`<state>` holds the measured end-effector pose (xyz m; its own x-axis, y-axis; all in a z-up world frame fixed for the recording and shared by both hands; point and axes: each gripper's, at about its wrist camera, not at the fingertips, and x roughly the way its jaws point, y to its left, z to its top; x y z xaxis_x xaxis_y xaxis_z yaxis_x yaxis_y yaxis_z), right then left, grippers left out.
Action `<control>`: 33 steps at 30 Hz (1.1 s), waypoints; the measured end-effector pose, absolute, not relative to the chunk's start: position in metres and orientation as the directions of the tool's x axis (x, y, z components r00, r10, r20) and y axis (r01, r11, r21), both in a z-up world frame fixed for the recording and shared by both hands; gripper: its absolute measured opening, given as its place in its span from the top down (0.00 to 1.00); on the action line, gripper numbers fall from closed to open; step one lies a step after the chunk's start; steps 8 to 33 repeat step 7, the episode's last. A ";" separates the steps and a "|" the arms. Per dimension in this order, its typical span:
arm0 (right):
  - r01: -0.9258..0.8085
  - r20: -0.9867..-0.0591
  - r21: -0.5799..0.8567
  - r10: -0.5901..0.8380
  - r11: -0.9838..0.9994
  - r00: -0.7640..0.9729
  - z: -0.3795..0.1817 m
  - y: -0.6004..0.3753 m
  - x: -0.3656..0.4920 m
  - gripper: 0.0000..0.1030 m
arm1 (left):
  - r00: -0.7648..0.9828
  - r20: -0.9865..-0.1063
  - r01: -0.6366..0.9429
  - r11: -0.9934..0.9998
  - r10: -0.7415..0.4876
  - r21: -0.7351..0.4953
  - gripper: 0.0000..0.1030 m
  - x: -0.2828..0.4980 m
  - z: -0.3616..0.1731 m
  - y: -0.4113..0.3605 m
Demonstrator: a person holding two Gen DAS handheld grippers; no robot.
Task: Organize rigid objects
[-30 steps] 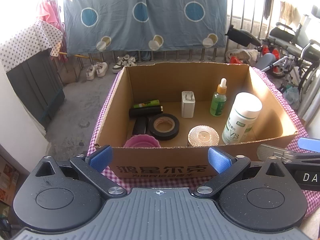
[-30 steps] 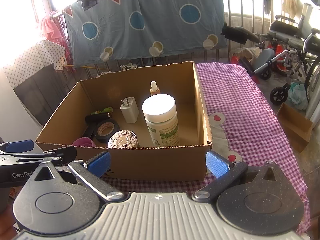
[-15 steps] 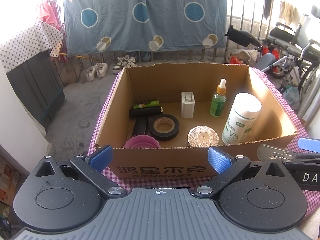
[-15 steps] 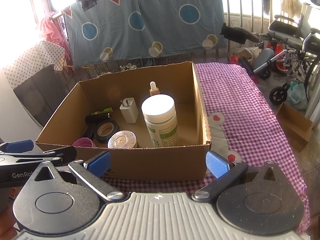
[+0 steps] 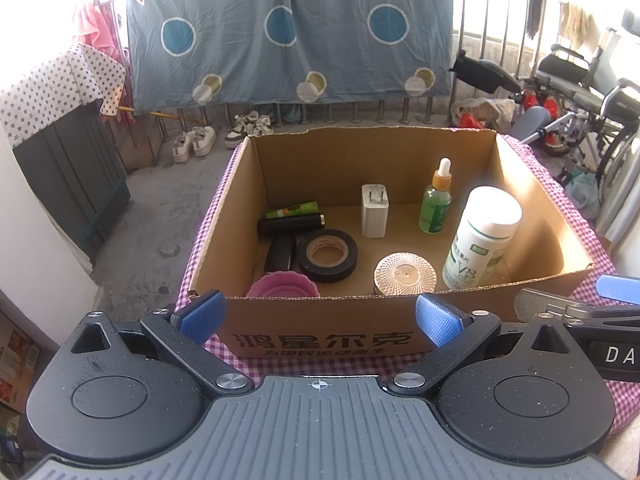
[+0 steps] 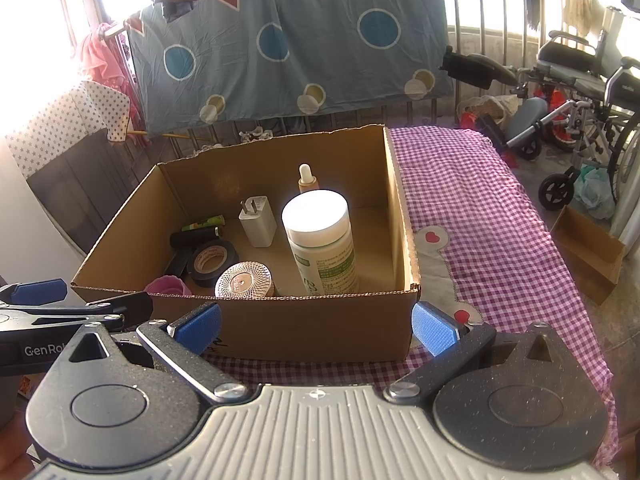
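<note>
Corrugated cardboard box (image 5: 320,336) on the gingham-covered table (image 6: 500,216), small rigid items inside.
Round black tape roll (image 5: 327,255), ribbed glass lid (image 5: 405,279), smooth white bottle (image 5: 482,240); left tool (image 5: 318,316) and right tool (image 6: 316,326) both gape wide, empty.

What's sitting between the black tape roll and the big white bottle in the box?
A round clear ribbed lid lies between the tape roll and white bottle, seen in the left wrist view.

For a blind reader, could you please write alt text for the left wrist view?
An open cardboard box on a checked cloth holds a white bottle, dropper bottle, charger and tape roll. The open left gripper hangs empty before it.
</note>
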<state>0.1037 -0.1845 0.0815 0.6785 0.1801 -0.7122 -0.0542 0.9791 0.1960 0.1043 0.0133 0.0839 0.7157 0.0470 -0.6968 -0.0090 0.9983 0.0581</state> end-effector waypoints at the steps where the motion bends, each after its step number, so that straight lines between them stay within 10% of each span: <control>1: -0.054 -0.712 0.197 0.180 0.979 0.679 0.081 -0.184 0.104 0.00 | 0.716 -0.697 -0.009 0.998 0.047 0.058 0.01 0.104 0.084 0.013; 33: -0.055 -0.712 0.196 0.180 0.979 0.679 0.081 -0.185 0.104 0.00 | 0.715 -0.697 -0.009 0.998 0.047 0.057 0.01 0.104 0.084 0.013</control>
